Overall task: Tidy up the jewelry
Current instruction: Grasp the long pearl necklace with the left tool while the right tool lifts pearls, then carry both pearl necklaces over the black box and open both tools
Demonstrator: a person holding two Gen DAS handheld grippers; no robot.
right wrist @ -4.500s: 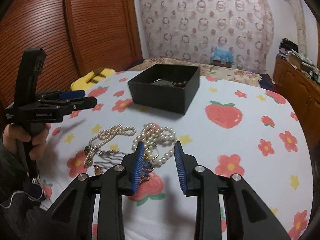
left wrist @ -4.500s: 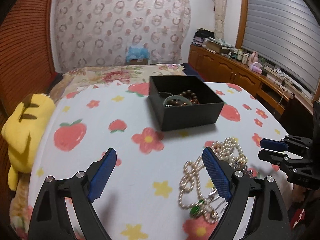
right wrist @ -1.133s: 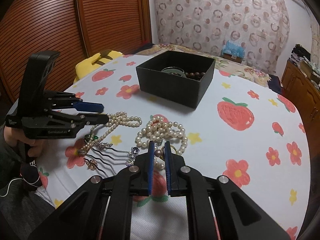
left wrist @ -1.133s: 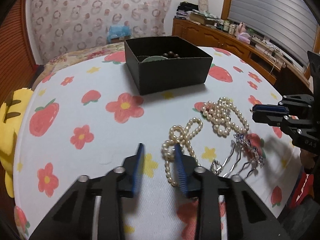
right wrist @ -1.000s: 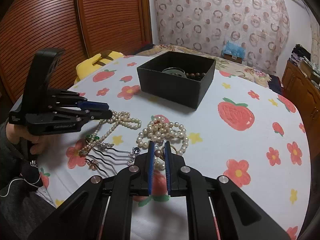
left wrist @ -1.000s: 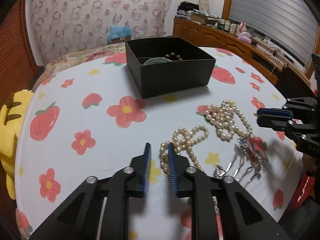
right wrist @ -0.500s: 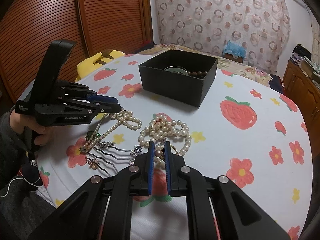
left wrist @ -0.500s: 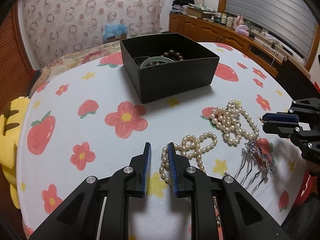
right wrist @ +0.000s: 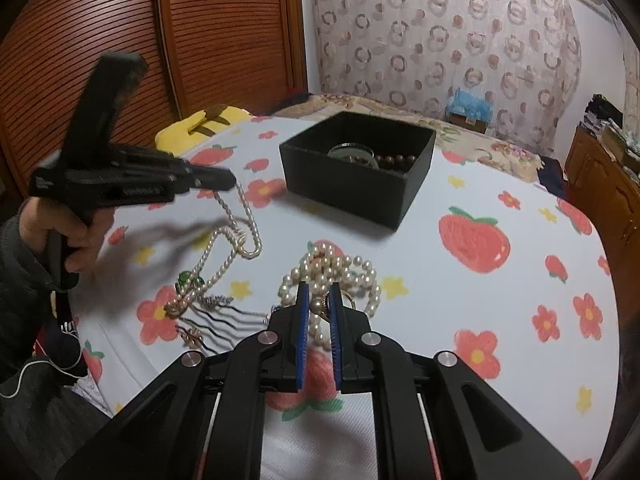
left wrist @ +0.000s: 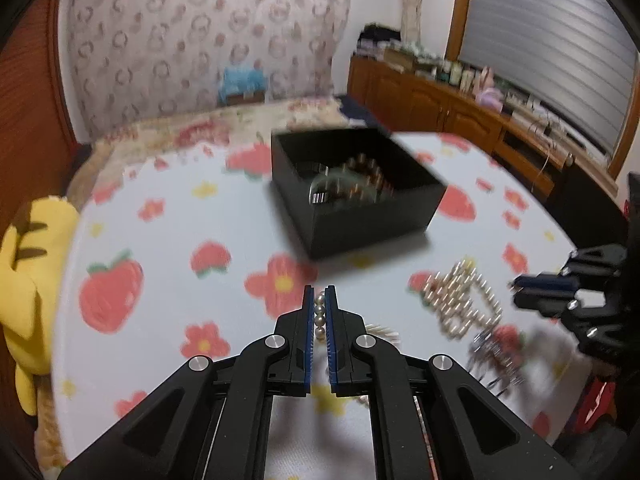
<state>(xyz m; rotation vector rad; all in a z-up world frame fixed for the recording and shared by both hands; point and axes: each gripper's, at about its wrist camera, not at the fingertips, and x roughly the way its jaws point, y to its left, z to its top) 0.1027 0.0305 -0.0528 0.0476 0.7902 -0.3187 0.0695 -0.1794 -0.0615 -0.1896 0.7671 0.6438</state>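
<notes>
Pearl necklace (right wrist: 240, 236) hangs from the left tool (left wrist: 319, 316), whose blue pads pinch a few beads while the tail trails on the strawberry-print worktop (right wrist: 500, 300). Lift high enough for the whole strand to clear the cloth, then carry it over the black box (right wrist: 356, 168) and lower it in slowly. The right tool (right wrist: 320, 308) pinches something gold-coloured in the second pearl pile (right wrist: 332, 272); best kept still.

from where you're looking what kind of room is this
Most likely a bedroom at home. A bed with a floral cover sits behind the strawberry-print tablecloth, a yellow plush toy lies beside it, and a wooden sideboard crowded with bottles runs under a shuttered window.
</notes>
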